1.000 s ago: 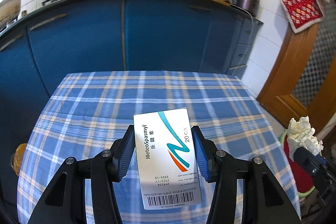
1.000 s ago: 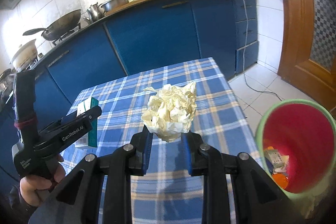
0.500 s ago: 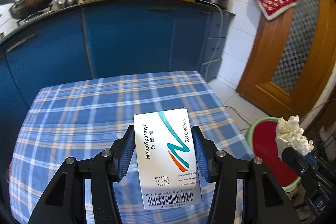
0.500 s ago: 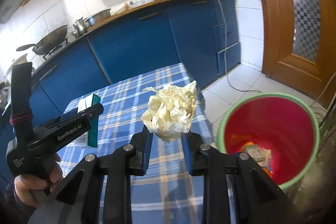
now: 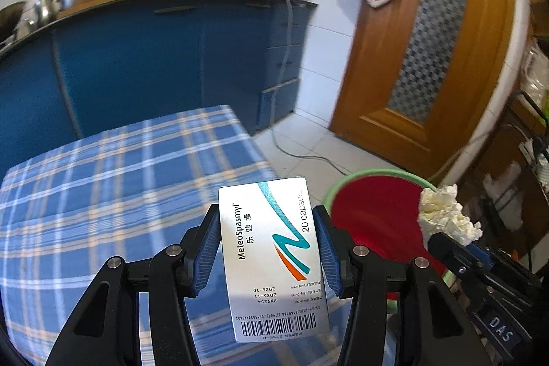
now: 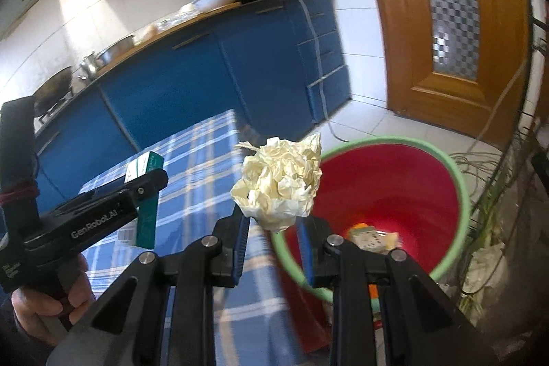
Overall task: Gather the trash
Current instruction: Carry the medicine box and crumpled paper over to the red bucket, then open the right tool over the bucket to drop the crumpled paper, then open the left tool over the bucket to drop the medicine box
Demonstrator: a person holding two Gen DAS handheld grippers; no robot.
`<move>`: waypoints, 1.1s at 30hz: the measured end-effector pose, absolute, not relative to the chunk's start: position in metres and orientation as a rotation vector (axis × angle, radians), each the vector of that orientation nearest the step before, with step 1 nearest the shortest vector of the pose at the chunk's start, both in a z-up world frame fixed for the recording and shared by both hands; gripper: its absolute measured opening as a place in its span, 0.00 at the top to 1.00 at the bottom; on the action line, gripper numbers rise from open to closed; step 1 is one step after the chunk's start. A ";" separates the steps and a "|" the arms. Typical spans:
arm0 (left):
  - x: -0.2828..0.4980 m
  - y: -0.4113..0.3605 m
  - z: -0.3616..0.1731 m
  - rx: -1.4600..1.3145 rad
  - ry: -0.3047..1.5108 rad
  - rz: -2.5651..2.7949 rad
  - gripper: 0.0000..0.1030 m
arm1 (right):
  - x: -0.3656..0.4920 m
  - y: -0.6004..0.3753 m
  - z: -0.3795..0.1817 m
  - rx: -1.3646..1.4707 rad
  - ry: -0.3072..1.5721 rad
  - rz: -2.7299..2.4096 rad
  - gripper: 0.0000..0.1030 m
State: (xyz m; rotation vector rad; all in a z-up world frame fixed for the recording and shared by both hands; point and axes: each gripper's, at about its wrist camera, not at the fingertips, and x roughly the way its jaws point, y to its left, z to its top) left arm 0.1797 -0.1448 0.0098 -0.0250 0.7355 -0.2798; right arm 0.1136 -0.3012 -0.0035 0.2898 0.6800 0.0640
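Observation:
My left gripper is shut on a white medicine box, held above the right edge of the blue plaid table. The box also shows in the right wrist view. My right gripper is shut on a crumpled ball of cream paper, held at the near rim of a red bin with a green rim. The paper and the bin also show in the left wrist view. Some trash lies at the bin's bottom.
Blue kitchen cabinets with pots and bowls stand behind the table. A wooden door is at the right. A cable runs across the tiled floor. Cluttered wires and bags sit right of the bin.
Both grippers have swung to the right, off the table's middle toward the bin, each still holding its item. The bin now fills more of both views.

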 end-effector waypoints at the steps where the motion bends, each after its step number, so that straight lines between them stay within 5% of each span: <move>1: 0.181 -0.150 0.009 -0.020 0.736 -0.291 0.47 | 0.113 -0.305 -0.005 0.293 0.682 0.056 0.72; 16: 0.194 -0.225 -0.015 0.058 0.751 -0.463 0.47 | 0.116 -0.375 -0.052 0.412 0.779 -0.090 0.66; 22: 0.198 -0.250 -0.021 0.087 0.749 -0.522 0.46 | 0.115 -0.385 -0.057 0.436 0.787 -0.107 0.53; 33: 0.194 -0.239 -0.019 0.072 0.759 -0.478 0.42 | 0.099 -0.387 -0.051 0.432 0.766 -0.102 0.51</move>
